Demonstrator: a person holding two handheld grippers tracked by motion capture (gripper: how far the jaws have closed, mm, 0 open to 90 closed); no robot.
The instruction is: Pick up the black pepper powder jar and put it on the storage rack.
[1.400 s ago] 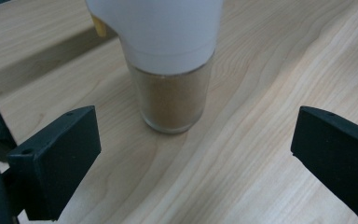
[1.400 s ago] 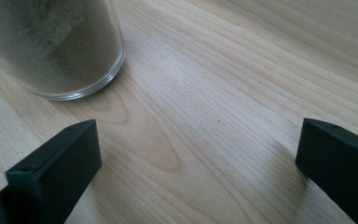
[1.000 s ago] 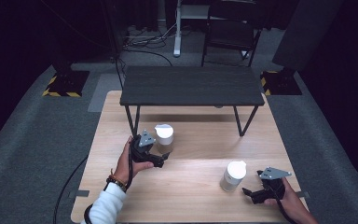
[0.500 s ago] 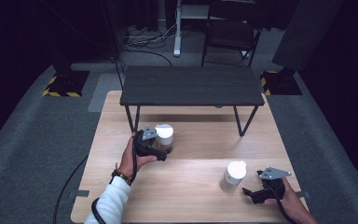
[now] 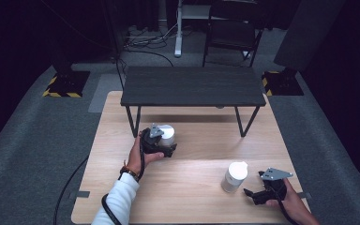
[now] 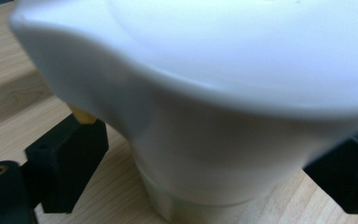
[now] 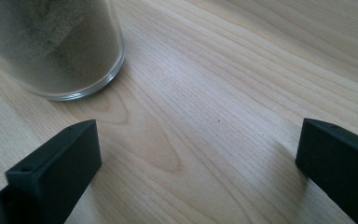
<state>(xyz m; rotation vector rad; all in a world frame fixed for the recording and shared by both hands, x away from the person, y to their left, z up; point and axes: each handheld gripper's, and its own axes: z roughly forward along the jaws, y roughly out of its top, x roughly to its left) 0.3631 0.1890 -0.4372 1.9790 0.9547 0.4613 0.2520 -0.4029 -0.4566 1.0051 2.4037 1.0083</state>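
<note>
Two white-lidded glass jars stand on the wooden table [image 5: 187, 201]. The left jar [image 5: 167, 136] sits just in front of the black bench. My left gripper [image 5: 164, 147] is open, one jaw on each side of this jar. In the left gripper view its white lid [image 6: 223, 79] looms very close, and I cannot tell whether the jaws touch it. The right jar [image 5: 234, 176] stands near the front right. My right gripper [image 5: 252, 195] rests open on the table just right of it. In the right gripper view the jar's glass base [image 7: 51, 51] is up left of the open gripper [image 7: 200, 154].
A low black bench [image 5: 192, 84] stands across the far half of the table, with its legs [image 5: 133, 123] close behind the left jar. A chair [image 5: 232, 28] and floor stands lie beyond the table. Bare wood stretches between the two jars.
My left gripper has moved forward and to the right, bringing its jaws around the left jar. The right gripper and right jar have stayed put.
</note>
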